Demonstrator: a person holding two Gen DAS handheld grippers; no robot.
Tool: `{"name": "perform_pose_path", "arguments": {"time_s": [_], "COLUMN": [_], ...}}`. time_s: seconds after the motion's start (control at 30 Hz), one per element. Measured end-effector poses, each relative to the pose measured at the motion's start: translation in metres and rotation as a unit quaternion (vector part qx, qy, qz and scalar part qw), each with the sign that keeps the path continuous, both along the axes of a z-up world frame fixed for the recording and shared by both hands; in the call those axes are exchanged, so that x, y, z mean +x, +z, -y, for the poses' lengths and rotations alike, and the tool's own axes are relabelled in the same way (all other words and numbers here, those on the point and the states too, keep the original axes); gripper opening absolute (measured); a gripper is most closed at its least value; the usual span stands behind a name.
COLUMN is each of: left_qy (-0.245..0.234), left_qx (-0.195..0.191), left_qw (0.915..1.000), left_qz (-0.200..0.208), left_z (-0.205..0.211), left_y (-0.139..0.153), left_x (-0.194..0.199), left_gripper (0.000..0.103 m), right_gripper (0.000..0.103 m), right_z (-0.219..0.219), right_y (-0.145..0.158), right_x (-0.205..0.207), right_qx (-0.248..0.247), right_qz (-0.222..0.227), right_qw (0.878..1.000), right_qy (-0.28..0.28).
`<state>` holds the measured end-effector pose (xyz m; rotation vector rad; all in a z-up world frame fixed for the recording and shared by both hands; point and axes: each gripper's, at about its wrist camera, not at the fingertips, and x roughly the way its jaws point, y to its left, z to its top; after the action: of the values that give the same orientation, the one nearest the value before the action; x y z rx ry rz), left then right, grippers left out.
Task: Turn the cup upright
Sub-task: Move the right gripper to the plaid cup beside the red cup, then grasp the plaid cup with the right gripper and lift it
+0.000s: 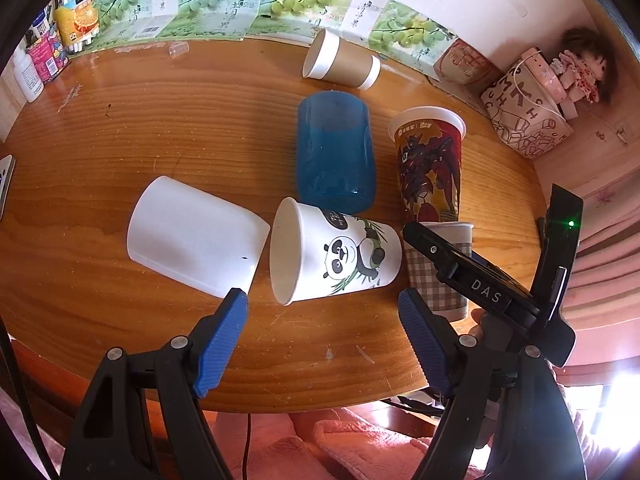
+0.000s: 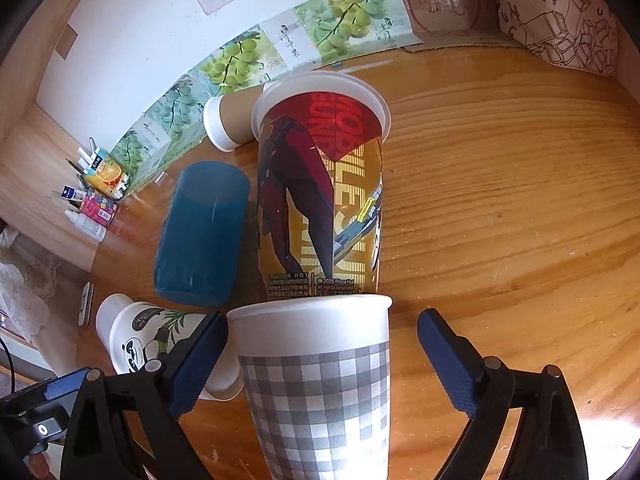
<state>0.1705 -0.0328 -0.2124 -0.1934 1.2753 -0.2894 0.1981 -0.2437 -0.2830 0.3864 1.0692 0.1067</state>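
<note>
Several cups lie on their sides on the wooden table (image 1: 120, 128). A grey-checked paper cup (image 2: 316, 384) lies between the open fingers of my right gripper (image 2: 322, 348), mouth pointing away; neither pad touches it. It also shows in the left wrist view (image 1: 438, 276), partly behind the right gripper's body. A panda cup (image 1: 336, 256) lies just ahead of my open, empty left gripper (image 1: 322, 312), with a plain white cup (image 1: 196, 236) to its left.
A blue tumbler (image 1: 334, 148), a tall red-and-yellow printed cup (image 1: 430, 164) and a brown-sleeved cup (image 1: 342, 62) also lie on the table. Bottles and boxes (image 1: 44, 56) stand at the back left, a printed bag (image 1: 526, 116) at the back right. The table's front edge is near my left gripper.
</note>
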Motion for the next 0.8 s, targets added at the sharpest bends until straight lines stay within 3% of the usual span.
{"name": "perform_pose_path", "arguments": {"time_s": [0.43, 0.8], "left_qy": [-0.001, -0.003], "left_qx": [0.003, 0.006], "left_qw": [1.0000, 0.9999], "left_qz": [-0.005, 0.007], "left_z": [0.002, 0.007], "left_y": [-0.003, 0.005], "left_x": [0.001, -0.010], "left_gripper": [0.081, 0.081], "right_gripper": [0.074, 0.074], "right_z": [-0.018, -0.025], "right_y": [0.004, 0.023], "right_x": [0.005, -0.006], "right_qx": [-0.054, -0.079], "right_qz": [0.023, 0.067], "right_qw": [0.997, 0.991], "right_qy": [0.059, 0.088]}}
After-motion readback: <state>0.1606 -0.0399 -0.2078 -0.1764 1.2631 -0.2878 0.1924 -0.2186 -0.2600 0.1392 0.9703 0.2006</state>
